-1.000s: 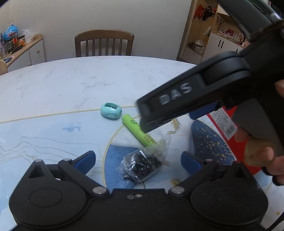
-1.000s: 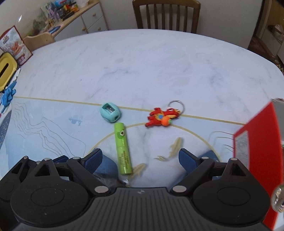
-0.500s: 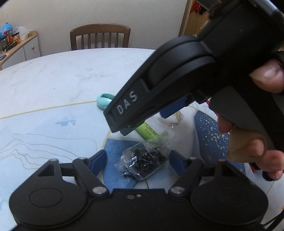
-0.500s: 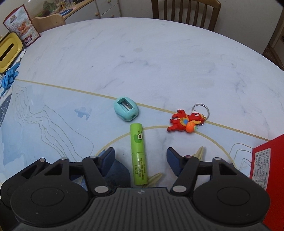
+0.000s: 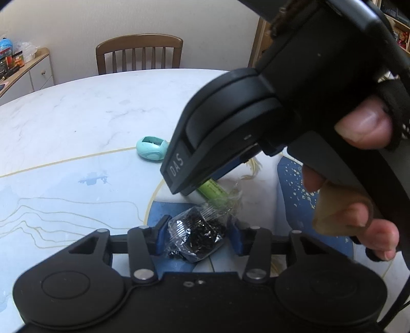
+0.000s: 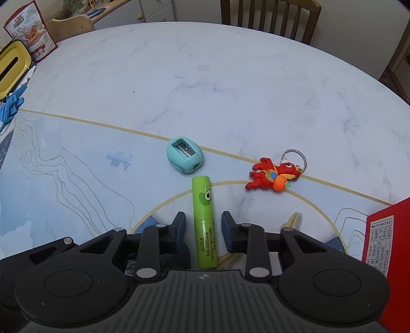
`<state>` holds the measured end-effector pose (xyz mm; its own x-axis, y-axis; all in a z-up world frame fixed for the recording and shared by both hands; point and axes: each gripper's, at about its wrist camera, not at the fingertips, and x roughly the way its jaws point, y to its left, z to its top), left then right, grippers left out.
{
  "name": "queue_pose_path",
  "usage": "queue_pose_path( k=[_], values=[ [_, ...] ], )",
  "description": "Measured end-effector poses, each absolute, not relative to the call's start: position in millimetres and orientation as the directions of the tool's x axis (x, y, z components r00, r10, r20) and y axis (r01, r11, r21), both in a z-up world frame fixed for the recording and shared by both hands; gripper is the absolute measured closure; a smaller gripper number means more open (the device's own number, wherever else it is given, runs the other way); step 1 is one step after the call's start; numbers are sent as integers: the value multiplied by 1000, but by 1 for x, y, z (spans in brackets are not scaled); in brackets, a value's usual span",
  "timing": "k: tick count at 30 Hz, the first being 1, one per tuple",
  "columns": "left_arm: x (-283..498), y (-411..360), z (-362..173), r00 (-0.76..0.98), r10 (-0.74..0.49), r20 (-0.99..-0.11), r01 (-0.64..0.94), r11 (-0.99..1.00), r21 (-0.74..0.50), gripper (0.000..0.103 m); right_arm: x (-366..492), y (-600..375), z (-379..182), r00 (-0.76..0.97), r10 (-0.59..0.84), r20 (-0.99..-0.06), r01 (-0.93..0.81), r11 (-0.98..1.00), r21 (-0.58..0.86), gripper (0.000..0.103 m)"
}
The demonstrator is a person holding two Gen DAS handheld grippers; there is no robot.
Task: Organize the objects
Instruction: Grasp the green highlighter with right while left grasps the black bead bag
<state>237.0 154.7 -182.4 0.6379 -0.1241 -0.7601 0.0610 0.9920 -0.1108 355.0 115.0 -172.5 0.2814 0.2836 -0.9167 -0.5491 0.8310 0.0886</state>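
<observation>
My left gripper (image 5: 197,235) is shut on a clear bag of small black parts (image 5: 197,231) that lies on the table's blue patch. A green lip balm tube (image 6: 203,205) lies lengthwise between the fingers of my right gripper (image 6: 203,221), which is open, with a narrow gap on each side of the tube. In the left wrist view one of the right gripper's fingers (image 5: 217,143) and the person's hand (image 5: 358,205) loom over the lip balm (image 5: 212,190), hiding most of it. A teal pencil sharpener (image 6: 184,155) sits just beyond the tube. A red toy keychain (image 6: 274,174) lies to its right.
A red box (image 6: 384,251) stands at the near right edge. At the far left are a yellow tissue box (image 6: 12,69), a snack bag (image 6: 30,33) and a blue cloth (image 6: 11,107). A wooden chair (image 6: 269,15) stands behind the round marble table (image 6: 205,76).
My left gripper's fingers have closed in from wide apart onto the bag. My right gripper has come forward and down over the lip balm, and its fingers have narrowed around the tube.
</observation>
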Motion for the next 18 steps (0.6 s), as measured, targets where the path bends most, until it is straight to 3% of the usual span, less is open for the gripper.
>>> queue_pose_path(
  k=[2,18],
  values=[
    [235,155,-182,634,-130,-762,62,991,-117,63,355,115,-175,282,280,-918,-547,833,86,86],
    [224,160,-159,619,-160,-769,29,983,-181,64,336,71,-139,319,355,-879,-492,854,167,87]
  ],
)
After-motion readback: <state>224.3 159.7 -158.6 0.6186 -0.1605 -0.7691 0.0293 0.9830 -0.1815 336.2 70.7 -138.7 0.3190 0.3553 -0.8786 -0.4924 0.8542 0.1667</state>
